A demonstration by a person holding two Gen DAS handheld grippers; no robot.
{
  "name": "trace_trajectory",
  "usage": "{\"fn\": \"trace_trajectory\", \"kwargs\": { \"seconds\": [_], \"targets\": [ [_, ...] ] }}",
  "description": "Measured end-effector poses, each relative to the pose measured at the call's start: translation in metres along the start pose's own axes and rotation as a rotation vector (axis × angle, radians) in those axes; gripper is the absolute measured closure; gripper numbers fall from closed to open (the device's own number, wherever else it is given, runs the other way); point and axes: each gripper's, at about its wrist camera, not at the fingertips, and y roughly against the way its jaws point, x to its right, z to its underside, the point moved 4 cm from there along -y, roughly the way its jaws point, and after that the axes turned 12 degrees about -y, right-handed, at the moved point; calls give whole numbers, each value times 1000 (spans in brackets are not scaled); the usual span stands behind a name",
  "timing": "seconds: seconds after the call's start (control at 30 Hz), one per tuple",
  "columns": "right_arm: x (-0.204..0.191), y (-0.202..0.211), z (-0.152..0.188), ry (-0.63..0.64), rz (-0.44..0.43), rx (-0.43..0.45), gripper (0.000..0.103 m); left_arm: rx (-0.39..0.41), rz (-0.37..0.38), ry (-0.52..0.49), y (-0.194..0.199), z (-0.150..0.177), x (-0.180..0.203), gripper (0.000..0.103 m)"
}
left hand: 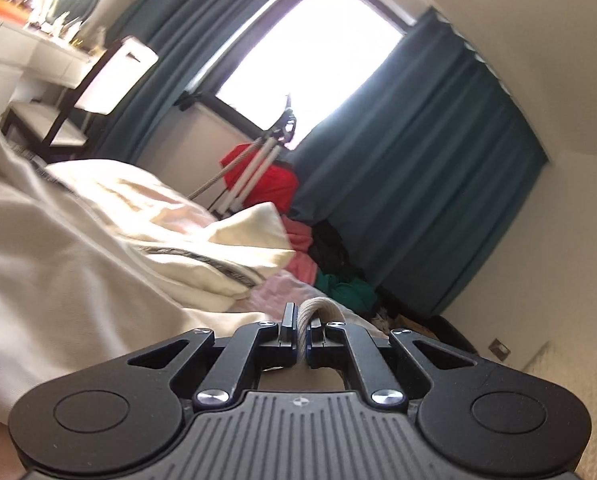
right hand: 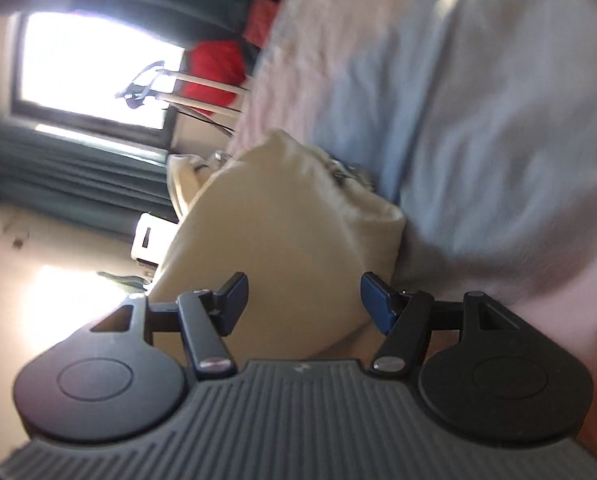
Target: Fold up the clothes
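Note:
A cream zip-up garment [left hand: 78, 248] lies spread on the bed, its dark zipper running across it. My left gripper [left hand: 303, 326] is shut on the garment's ribbed cream hem, which bulges up between the jaws. In the right wrist view the same cream garment [right hand: 274, 240] rises as a folded corner just ahead of my right gripper [right hand: 302, 304]. The right gripper is open and empty, its blue pads [right hand: 374, 300] wide apart on either side of the cloth. That view is blurred.
A pile of clothes, pink, green and black [left hand: 330, 256], lies at the bed's far end. A red item [left hand: 258, 176] and a white stand sit by the window with teal curtains [left hand: 418, 160]. A chair [left hand: 78, 100] and white desk stand at left. Pale bedding [right hand: 478, 120] fills the right.

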Motion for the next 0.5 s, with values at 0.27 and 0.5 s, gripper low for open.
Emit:
{"fn": "trace_trajectory", "kwargs": {
  "seconds": [0.27, 0.5],
  "targets": [
    [-15, -15, 59, -31, -111, -192, 35, 3, -15, 88, 3, -5, -22, 99],
    [0, -40, 48, -132, -112, -189, 34, -1, 18, 63, 6, -1, -12, 99]
  ]
}}
